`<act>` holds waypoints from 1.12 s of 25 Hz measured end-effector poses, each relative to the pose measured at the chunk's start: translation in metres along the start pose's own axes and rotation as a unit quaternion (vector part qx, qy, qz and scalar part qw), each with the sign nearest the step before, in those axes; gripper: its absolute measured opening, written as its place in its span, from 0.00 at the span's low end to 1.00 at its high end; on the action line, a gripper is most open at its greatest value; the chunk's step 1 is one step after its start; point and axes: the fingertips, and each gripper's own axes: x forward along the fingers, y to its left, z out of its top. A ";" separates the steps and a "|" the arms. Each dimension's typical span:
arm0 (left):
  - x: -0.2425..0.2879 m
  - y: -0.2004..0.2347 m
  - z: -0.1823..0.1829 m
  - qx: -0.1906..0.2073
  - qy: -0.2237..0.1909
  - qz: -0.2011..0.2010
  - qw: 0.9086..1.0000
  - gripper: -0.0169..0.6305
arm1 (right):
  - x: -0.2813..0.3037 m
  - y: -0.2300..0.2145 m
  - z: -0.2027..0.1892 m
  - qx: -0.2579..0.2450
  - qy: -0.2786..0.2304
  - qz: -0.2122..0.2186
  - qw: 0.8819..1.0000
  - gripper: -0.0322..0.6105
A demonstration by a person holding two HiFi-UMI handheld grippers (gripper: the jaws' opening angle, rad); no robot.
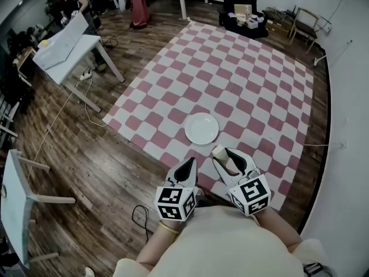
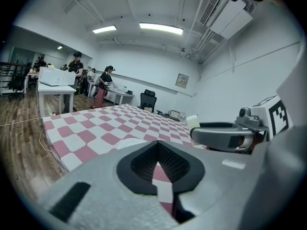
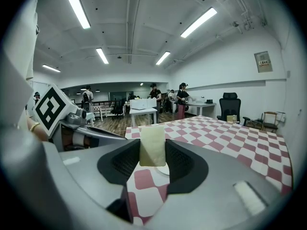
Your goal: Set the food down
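Right hand-held gripper (image 1: pixel 226 159) clamps the food (image 3: pixel 152 145); the plate (image 1: pixel 202 128) lies just ahead, below it. Left hand-held gripper (image 1: pixel 188 165) is closed and empty. Best to lower over the plate's centre, then release gently.

Plate (image 1: pixel 202 128) glossy; floor (image 1: pixel 98 166) wood planks; food (image 3: pixel 152 145) matt.

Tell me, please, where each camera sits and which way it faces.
Head view: on the person's head, steeply down at the round white plate on the pink-and-white checkered mat; left gripper, right gripper and torso show.
Left gripper view: on the left gripper, along its shut, empty jaws across the mat.
Right gripper view: along jaws clamping the pale beige food slab.
Both gripper views share the mat.
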 end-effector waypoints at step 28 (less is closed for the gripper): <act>0.036 0.083 0.008 -0.005 0.040 -0.029 0.999 0.03 | 0.101 -0.026 0.001 0.007 0.043 -0.054 0.998 0.31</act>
